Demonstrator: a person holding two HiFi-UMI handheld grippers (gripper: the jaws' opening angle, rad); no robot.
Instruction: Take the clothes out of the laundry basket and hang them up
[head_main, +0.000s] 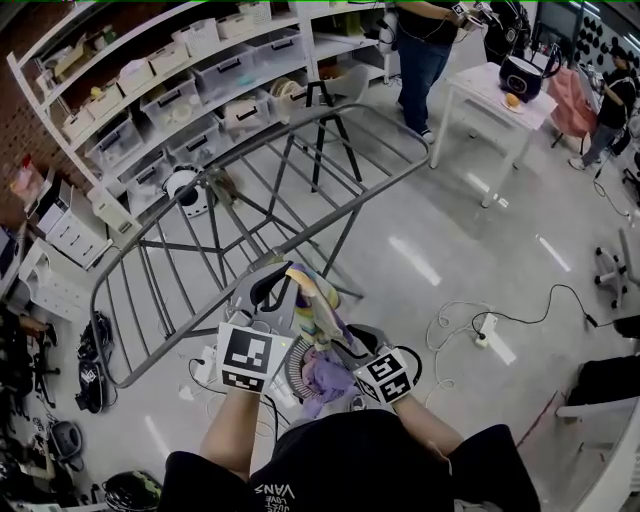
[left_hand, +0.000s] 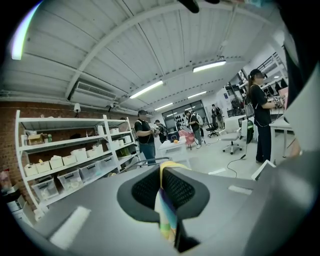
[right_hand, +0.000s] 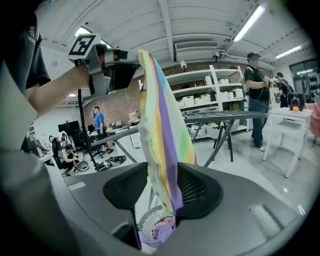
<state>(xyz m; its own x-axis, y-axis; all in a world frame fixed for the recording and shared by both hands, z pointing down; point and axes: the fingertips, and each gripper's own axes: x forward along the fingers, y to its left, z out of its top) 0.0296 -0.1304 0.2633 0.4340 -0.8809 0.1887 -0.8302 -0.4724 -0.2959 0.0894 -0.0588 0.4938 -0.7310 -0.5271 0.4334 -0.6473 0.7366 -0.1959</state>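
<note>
Left gripper (left_hand: 162, 187) is clamped tight on the top edge of the striped cloth (left_hand: 165, 216), the pastel fabric pinched right between its two black pads and trailing down out of the bottom of the left gripper view. Over to the right gripper (right_hand: 157, 192): its jaws stand apart, and the cloth hangs down through the gap between them, brushing the right-hand pad while daylight shows on the other side (so no grip there). The right gripper view gives the whole picture that the left one can't. It shows the left gripper held high with the cloth dangling from it as one long strip of yellow, green and purple. Straight below it, past the jaws, sits the white slatted laundry basket (right_hand: 148, 221) on the floor with a purple garment (right_hand: 163, 231) bundled inside. Behind the cloth in that same view stands the grey drying rack (right_hand: 225, 116). The head view looks down on both grippers close together over the basket, the cloth draped between them, with the rack's bars spreading out just beyond.
</note>
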